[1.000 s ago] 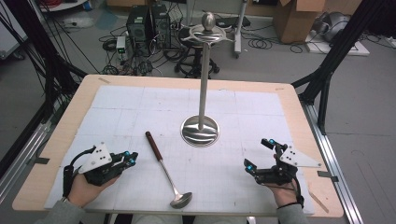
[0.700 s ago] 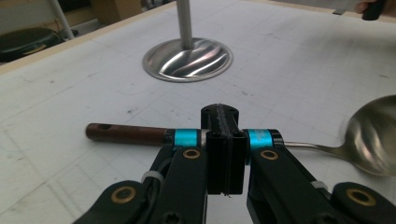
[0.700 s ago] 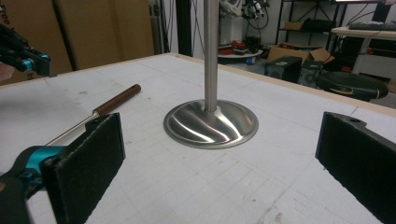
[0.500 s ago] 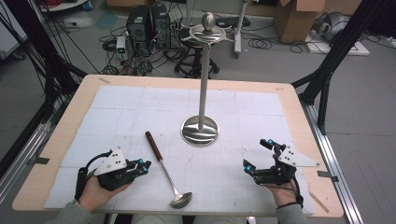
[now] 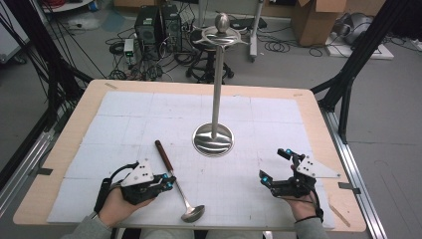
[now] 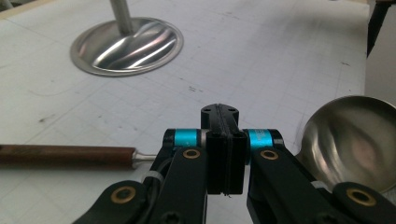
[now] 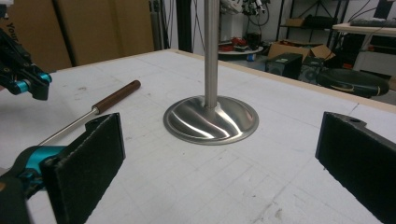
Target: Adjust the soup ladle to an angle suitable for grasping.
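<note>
Ladle [image 5: 175, 179] lying flat at lower centre of the high view, wooden handle toward upper left, bowl toward the bottom edge. Left gripper [image 5: 168, 183] just beside its thin shaft, jaws pressed together with nothing between. Right gripper [image 5: 275, 167] at lower right, jaws spread wide; metal stand [image 5: 214, 139] upright at centre.

One ladle [image 5: 175, 185] with a wooden handle lies at six o'clock on the table [image 5: 59, 149]; one steel stand [image 5: 214, 134] rises at centre; two grippers.
</note>
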Tool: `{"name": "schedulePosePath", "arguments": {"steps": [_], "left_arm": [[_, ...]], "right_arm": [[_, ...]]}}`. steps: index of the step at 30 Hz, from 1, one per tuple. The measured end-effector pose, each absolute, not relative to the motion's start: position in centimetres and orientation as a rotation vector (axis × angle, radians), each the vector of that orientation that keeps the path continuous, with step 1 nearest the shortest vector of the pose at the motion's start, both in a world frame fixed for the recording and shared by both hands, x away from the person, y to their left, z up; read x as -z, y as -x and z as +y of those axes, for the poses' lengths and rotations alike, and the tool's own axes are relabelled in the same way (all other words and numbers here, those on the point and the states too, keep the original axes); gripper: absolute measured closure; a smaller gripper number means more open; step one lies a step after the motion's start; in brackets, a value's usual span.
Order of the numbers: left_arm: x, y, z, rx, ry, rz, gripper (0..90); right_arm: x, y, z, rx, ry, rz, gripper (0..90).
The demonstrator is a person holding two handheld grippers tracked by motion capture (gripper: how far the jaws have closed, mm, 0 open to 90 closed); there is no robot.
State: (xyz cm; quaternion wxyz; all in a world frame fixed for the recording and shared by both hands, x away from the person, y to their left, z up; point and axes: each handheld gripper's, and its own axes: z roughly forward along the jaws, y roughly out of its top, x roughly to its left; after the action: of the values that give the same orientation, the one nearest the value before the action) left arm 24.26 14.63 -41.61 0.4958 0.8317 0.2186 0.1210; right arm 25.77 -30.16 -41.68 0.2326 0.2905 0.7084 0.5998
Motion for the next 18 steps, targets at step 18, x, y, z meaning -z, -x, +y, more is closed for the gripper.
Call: {"name": "schedulePosePath", "arguments": {"steps": [18], "left_arm": [[43.5,-24.3,10.3,-0.185,-2.154,0.484,89.5]], "right_arm": [[41.7,-25.8,-30.1,-1.655,-0.800,1.964,0.3]]}}
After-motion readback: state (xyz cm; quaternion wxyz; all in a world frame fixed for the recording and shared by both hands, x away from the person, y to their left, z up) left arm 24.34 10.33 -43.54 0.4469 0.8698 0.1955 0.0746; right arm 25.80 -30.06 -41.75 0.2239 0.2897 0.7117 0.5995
